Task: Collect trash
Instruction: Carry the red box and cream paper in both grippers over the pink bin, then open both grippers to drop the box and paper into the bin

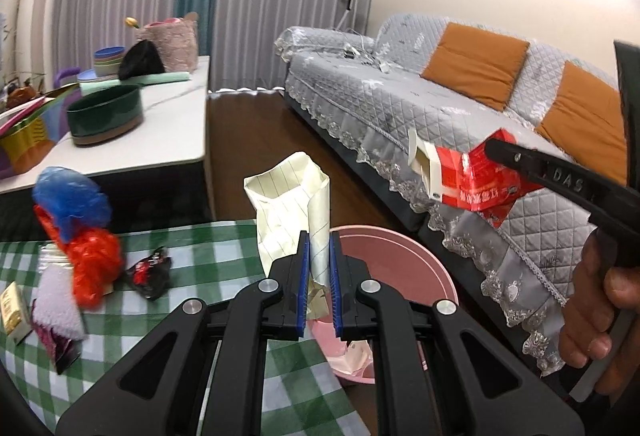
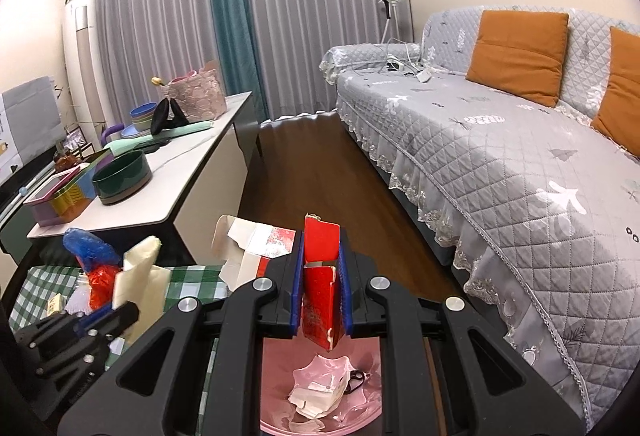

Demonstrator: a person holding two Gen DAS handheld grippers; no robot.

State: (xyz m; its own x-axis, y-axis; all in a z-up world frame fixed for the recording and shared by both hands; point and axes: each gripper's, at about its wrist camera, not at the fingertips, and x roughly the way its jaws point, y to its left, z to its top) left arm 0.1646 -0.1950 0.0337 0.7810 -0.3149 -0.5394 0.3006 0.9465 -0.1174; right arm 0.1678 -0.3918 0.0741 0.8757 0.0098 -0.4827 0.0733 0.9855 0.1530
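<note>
Left gripper [image 1: 319, 278]: matte black plastic, two straight fingers lined with ribbed blue pads [image 1: 305, 286]. Behind the pads, four angled black link arms with long triangular cut-outs, each pinned by a round silver screw head [image 1: 268, 284]. Right gripper [image 2: 322, 295]: same black build, same blue pads [image 2: 297, 290], same silver screw heads [image 2: 261, 284] set just behind the pads. Seen from the left wrist, one black finger of the right gripper embossed with raised letters "DAS" [image 1: 564, 176], a small screw nearer its tip. Hand [image 1: 596, 310] on the black handle below those letters, bare, no sleeve visible.
</note>
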